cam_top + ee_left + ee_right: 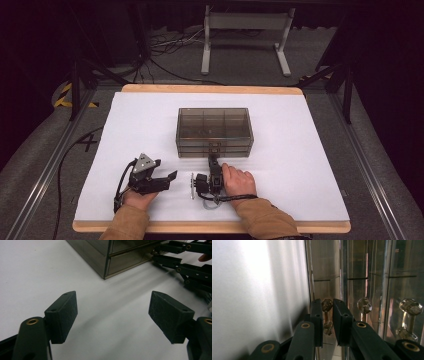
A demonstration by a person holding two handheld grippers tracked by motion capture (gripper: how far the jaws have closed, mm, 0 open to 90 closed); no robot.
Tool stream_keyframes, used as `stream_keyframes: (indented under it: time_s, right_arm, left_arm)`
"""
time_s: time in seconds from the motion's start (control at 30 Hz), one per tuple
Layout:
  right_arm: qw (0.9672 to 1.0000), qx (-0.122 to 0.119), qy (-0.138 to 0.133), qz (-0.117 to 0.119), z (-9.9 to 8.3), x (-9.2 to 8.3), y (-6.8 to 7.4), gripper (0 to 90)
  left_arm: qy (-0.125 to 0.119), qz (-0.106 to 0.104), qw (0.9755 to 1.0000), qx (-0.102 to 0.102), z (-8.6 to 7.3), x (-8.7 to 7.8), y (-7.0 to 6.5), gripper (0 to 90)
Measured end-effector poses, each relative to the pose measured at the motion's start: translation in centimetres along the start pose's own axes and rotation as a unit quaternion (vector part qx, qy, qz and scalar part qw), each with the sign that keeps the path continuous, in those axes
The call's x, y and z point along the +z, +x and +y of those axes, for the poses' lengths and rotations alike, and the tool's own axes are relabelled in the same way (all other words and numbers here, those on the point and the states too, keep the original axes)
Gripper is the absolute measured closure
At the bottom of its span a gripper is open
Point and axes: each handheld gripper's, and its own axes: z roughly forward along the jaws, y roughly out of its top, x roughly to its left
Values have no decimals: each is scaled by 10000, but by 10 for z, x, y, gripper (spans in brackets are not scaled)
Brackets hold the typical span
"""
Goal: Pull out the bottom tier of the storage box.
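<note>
Jaws of my right gripper [327, 315] stood nearly closed around a faceted drawer knob [326, 305], pads close beside it, at lower centre of the right gripper view. Its smoky clear drawer box [214, 131] sat mid-table. My left gripper [112, 315] gaped wide, holding nothing, over the white table [310, 150].
</note>
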Motion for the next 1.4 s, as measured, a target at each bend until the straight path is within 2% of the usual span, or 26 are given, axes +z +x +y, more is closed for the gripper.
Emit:
stream_keyframes:
  time_s: [0.67, 1.4]
  right_arm:
    - [10000, -28, 51, 48, 2, -8, 2, 798]
    - [10000, 56, -62, 45, 0, -26, 7, 797]
  left_arm:
    - [-3, -5, 10000, -8, 0, 0, 0, 239]
    - [3, -2, 10000, -9, 0, 0, 0, 239]
